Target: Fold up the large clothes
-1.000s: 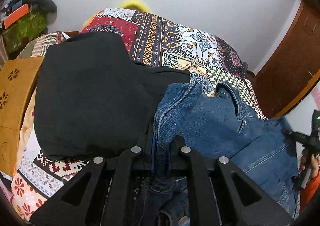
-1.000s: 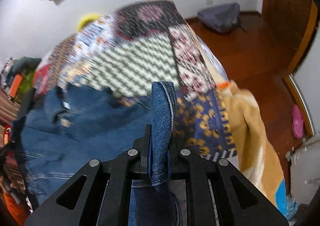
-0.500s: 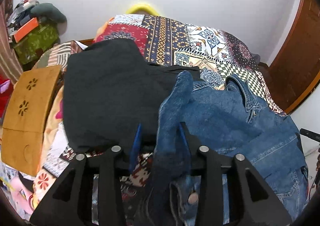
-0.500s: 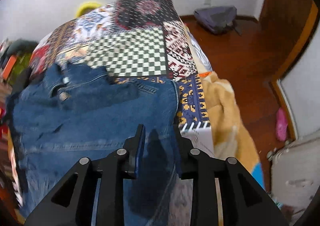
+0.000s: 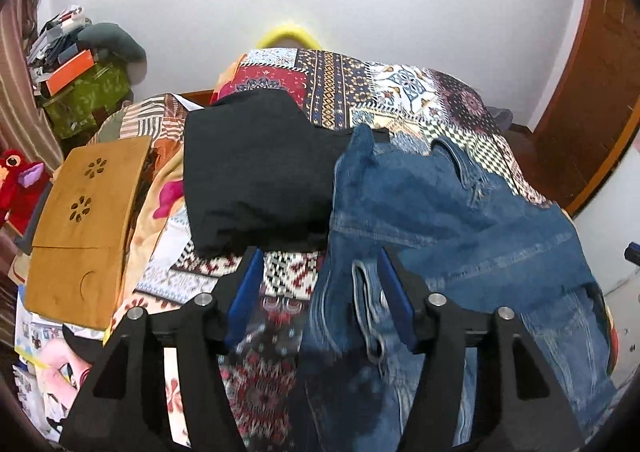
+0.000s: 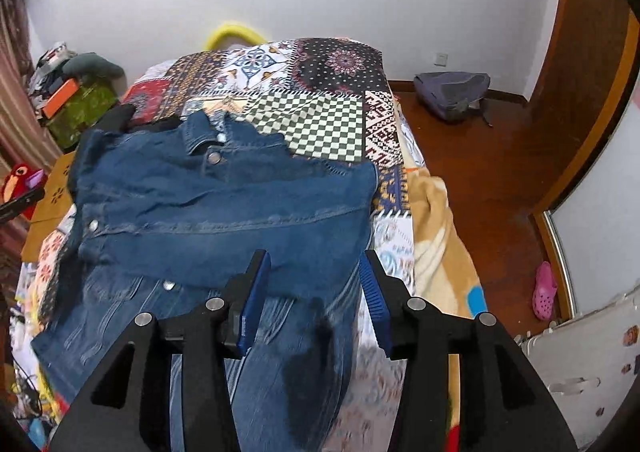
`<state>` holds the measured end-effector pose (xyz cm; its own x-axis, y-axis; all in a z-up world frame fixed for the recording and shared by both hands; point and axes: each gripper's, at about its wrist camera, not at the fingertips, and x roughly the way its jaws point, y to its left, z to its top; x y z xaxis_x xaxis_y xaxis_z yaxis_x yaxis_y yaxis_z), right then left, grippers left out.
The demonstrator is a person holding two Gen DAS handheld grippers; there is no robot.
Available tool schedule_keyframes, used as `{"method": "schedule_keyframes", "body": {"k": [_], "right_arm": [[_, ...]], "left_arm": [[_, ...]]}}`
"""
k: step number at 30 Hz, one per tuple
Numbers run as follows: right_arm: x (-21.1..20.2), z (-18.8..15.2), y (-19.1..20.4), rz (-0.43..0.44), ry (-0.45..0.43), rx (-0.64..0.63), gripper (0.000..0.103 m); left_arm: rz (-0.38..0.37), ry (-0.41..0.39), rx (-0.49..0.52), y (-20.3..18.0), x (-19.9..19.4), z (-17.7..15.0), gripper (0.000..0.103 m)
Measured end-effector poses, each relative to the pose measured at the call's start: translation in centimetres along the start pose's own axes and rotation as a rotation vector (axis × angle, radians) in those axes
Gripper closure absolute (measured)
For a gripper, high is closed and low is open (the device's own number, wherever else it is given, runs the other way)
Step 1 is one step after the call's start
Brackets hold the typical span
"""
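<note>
A blue denim jacket [image 5: 452, 211] [image 6: 224, 203] lies spread on the patchwork bedspread [image 5: 360, 87] [image 6: 320, 123], collar toward the far wall. My left gripper [image 5: 318, 284] hovers above the jacket's left edge with its jaws opening. The denim lies below them and the blue pads [image 5: 244, 292] do not press on it. My right gripper [image 6: 314, 292] is above the jacket's right side, jaws also opening, with nothing pinched. A folded black garment [image 5: 256, 175] rests on the bed left of the jacket.
A wooden lap tray [image 5: 84, 211] sits at the bed's left edge beside a red plush toy [image 5: 16, 179]. Clutter and a green bag [image 5: 88, 95] stand in the far left corner. Right of the bed are wooden floor [image 6: 492, 171], a grey backpack [image 6: 452, 91] and a pink shoe [image 6: 544, 292].
Both grippers let go of the denim they pinched and their jaws have spread. Both pulled back and rose, and the jacket now lies flat on the bed.
</note>
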<state>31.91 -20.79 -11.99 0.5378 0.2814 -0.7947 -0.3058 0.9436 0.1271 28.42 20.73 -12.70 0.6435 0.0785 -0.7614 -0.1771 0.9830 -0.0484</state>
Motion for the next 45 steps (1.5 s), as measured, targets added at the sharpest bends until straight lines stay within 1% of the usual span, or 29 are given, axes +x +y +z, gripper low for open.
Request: {"method": "schedule_keyframes", "body": {"k": [3, 7, 10, 11, 13, 15, 16, 19, 21, 24, 26, 28, 30, 31, 33, 36, 38, 39, 40, 41, 43, 44, 45], "right_arm": [[-0.9, -1.6, 0.1, 0.013, 0.001, 0.004, 0.060], [-1.3, -3.8, 0.0, 0.019, 0.031, 0.020, 0.060], [-1.2, -5.6, -0.1, 0.053, 0.070, 0.053, 0.060], [-1.2, -6.3, -0.1, 0.070, 0.086, 0.062, 0.060], [-1.3, -7.7, -0.3, 0.082, 0.099, 0.078, 0.060], [-1.6, -8.9, -0.5, 0.076, 0.094, 0.104, 0.060], [-1.7, -9.4, -0.7, 0.087, 0.098, 0.118, 0.060], [-1.5, -10.7, -0.9, 0.118, 0.112, 0.160, 0.060], [-1.1, -11.5, -0.9, 0.132, 0.131, 0.177, 0.060], [-0.2, -12.6, -0.8, 0.129, 0.155, 0.191, 0.060], [0.2, -13.1, -0.8, 0.125, 0.163, 0.202, 0.060], [0.7, -13.6, -0.6, 0.144, 0.176, 0.215, 0.060], [0.9, -13.8, -0.6, 0.142, 0.177, 0.219, 0.060], [0.9, -13.8, -0.6, 0.143, 0.175, 0.221, 0.060], [0.9, -13.8, -0.6, 0.159, 0.171, 0.231, 0.052], [1.4, -13.7, -0.7, 0.194, 0.161, 0.231, 0.045], [1.8, -13.6, -0.6, 0.204, 0.159, 0.248, 0.045], [1.8, -13.6, -0.5, 0.205, 0.153, 0.251, 0.045], [1.7, -13.4, -0.3, 0.206, 0.143, 0.244, 0.045], [1.6, -13.4, -0.2, 0.207, 0.138, 0.236, 0.045], [1.3, -13.2, 0.3, 0.219, 0.132, 0.210, 0.045], [1.1, -13.2, 0.4, 0.234, 0.123, 0.206, 0.045], [0.9, -13.2, 0.6, 0.263, 0.115, 0.203, 0.047]], "left_arm": [[-0.017, 0.021, 0.024, 0.0, -1.1, -1.9, 0.040], [-0.055, 0.067, 0.042, 0.0, -1.9, -4.9, 0.034], [-0.119, 0.141, 0.012, 0.2, -1.8, -7.3, 0.033], [-0.141, 0.181, -0.001, 0.4, -1.5, -8.3, 0.033], [-0.148, 0.225, -0.010, 0.5, -1.2, -10.0, 0.033], [-0.127, 0.265, -0.018, 0.8, -0.9, -11.9, 0.033], [-0.121, 0.280, -0.024, 1.0, -0.8, -12.8, 0.033], [-0.135, 0.313, -0.064, 1.7, -0.6, -14.6, 0.033], [-0.161, 0.336, -0.107, 2.2, -0.3, -15.8, 0.033], [-0.218, 0.379, -0.179, 2.6, 0.4, -17.2, 0.033], [-0.263, 0.419, -0.243, 3.0, 1.2, -18.0, 0.033], [-0.299, 0.434, -0.287, 3.1, 1.7, -18.5, 0.033], [-0.338, 0.440, -0.323, 3.0, 1.9, -18.9, 0.033], [-0.361, 0.441, -0.326, 2.6, 1.9, -18.9, 0.033], [-0.394, 0.447, -0.308, 1.7, 1.8, -18.9, 0.033], [-0.357, 0.446, -0.259, 0.5, 1.9, -18.7, 0.033], [-0.362, 0.450, -0.263, 0.4, 2.0, -18.6, 0.033], [-0.372, 0.448, -0.272, 0.4, 2.0, -18.6, 0.036], [-0.391, 0.441, -0.279, 0.5, 2.0, -18.5, 0.049], [-0.418, 0.440, -0.282, 0.4, 1.8, -18.4, 0.053], [-0.423, 0.414, -0.259, 0.0, 1.1, -18.0, 0.065], [-0.423, 0.391, -0.231, -0.4, 0.5, -17.6, 0.068], [-0.428, 0.374, -0.207, -0.8, -0.1, -17.3, 0.071]]}}
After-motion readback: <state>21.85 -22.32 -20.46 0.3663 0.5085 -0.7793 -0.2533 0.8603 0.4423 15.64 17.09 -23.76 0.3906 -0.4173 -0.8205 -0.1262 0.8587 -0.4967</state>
